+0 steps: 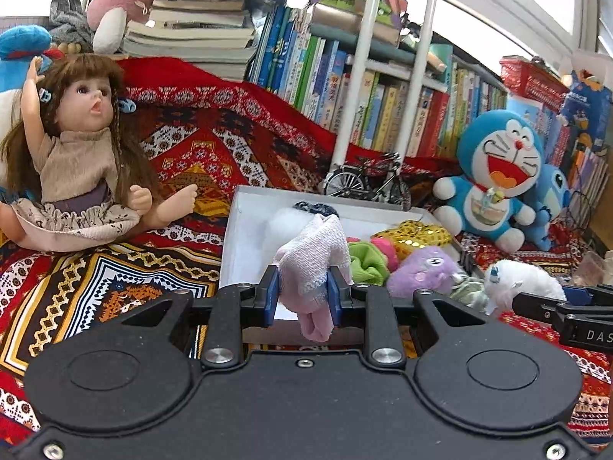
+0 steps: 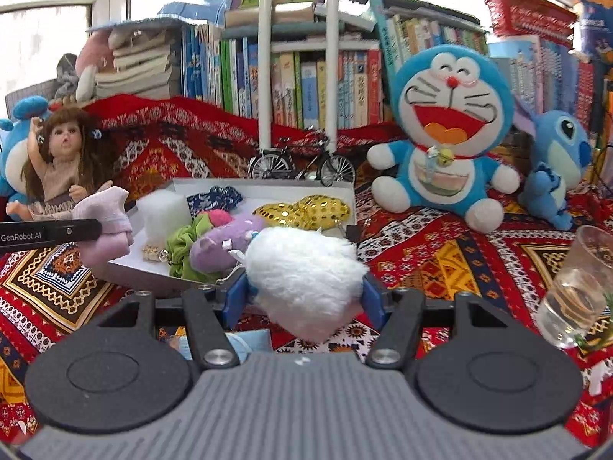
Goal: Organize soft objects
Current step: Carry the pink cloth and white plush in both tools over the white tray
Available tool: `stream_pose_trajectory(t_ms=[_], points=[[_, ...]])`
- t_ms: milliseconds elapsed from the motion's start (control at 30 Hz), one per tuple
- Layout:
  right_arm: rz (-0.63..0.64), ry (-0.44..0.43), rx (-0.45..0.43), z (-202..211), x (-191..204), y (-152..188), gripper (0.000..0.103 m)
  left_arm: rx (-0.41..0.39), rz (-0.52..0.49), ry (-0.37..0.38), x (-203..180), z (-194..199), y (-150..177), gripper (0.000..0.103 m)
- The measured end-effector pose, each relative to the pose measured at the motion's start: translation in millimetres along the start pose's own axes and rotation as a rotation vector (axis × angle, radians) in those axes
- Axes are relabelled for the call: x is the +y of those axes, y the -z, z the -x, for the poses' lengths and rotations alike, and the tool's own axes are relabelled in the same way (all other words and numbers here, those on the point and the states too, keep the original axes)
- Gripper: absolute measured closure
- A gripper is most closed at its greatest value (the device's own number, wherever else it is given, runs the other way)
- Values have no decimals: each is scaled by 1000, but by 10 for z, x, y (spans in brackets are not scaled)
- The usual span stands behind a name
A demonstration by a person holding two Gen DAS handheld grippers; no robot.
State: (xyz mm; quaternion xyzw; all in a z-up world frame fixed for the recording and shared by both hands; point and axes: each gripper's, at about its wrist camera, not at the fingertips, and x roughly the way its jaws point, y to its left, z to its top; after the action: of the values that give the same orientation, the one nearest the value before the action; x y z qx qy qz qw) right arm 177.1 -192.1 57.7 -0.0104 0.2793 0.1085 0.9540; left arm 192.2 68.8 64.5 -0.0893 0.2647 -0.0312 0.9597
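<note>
left wrist view: left gripper pinching a pink sock, right gripper clamped around a white fluffy toy

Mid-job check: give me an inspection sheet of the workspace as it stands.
Surface: patterned red cloth.
Job's things: white box holding green scrunchie, purple plush, gold sequin piece, white puff, dark blue fabric.
Clutter: doll, blue cat plush, blue alien plush, toy bicycle, glass.
Grippers: left gripper shut on pink sock; right gripper shut on white furry toy.
Cables: nothing seen.
Surroundings: bookshelf, red basket.
</note>
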Motion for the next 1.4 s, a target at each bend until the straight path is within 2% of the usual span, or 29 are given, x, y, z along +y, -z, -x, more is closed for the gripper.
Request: stream_pose_trajectory(t_ms=[200, 567, 867, 1200, 1400], points=[[-7, -27, 56, -271, 21, -104, 39, 33, 30, -11, 53, -210, -11, 79], [2, -47, 100, -643, 106, -292, 39, 55, 46, -31, 70, -467, -58, 79], [-68, -56, 126, -868, 26, -345, 39, 59, 54, -52, 95, -629, -122, 78], [-76, -54, 155, -919, 19, -271, 39, 69, 59, -58, 108, -701, -97, 77], [-66, -55, 179, -918, 37, -231, 38, 71, 60, -60, 106, -675, -92, 72]])
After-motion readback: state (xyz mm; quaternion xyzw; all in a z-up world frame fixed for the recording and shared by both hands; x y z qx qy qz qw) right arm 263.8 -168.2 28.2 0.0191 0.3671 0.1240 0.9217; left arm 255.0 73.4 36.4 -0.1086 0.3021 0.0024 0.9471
